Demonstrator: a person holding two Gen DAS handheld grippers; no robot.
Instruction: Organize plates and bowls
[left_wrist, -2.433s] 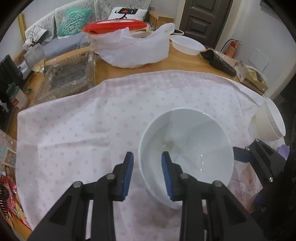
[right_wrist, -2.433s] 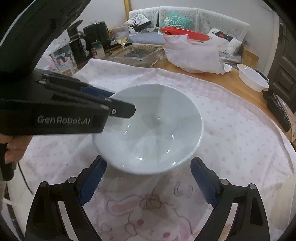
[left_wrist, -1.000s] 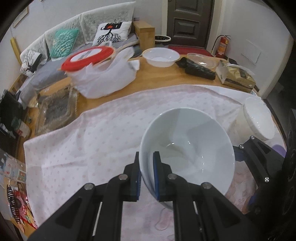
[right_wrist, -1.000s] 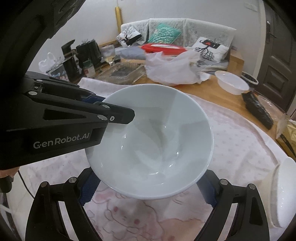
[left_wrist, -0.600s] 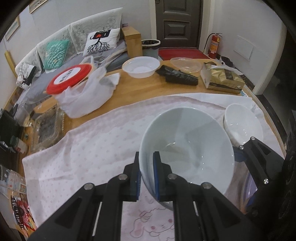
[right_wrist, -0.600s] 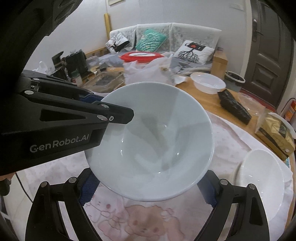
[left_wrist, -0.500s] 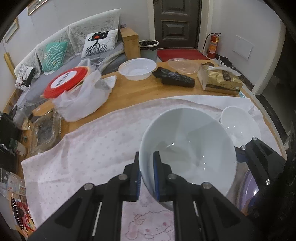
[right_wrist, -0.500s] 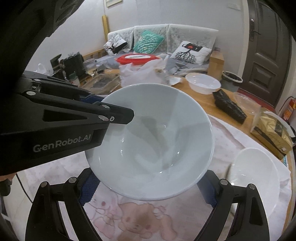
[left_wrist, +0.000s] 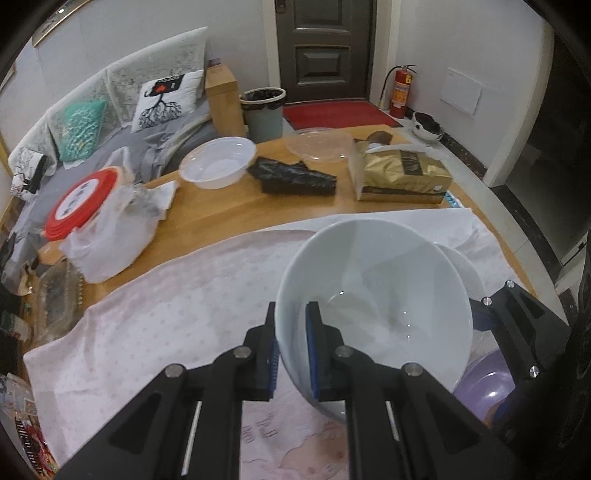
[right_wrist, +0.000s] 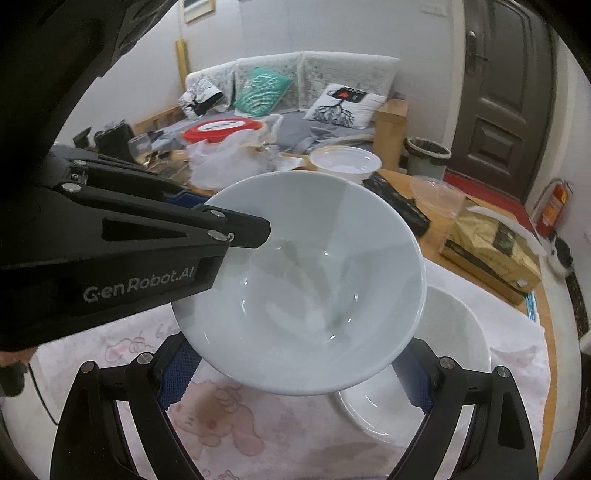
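My left gripper (left_wrist: 291, 343) is shut on the near rim of a large white bowl (left_wrist: 376, 306) and holds it in the air above the pink dotted cloth (left_wrist: 166, 325). In the right wrist view the same bowl (right_wrist: 303, 280) fills the middle, with the left gripper's finger (right_wrist: 236, 229) clamped on its left rim. My right gripper (right_wrist: 295, 373) is open, its fingers spread wide under and beside the bowl. A second white bowl (right_wrist: 450, 354) sits on the cloth just behind and right of the held one; it also shows in the left wrist view (left_wrist: 465, 269). A purple dish (left_wrist: 484, 380) lies at the right.
On the wooden table (left_wrist: 229, 210) beyond the cloth stand a white plastic bowl (left_wrist: 218, 160), a black pouch (left_wrist: 295, 179), a clear lid (left_wrist: 317, 144), a gold packet (left_wrist: 402, 173) and a red-lidded tub in a plastic bag (left_wrist: 99, 221). A sofa and door lie behind.
The left gripper closed on the bowl's rim, lifted it off the cloth and carried it right, over the second white bowl. The right gripper stayed open beneath it.
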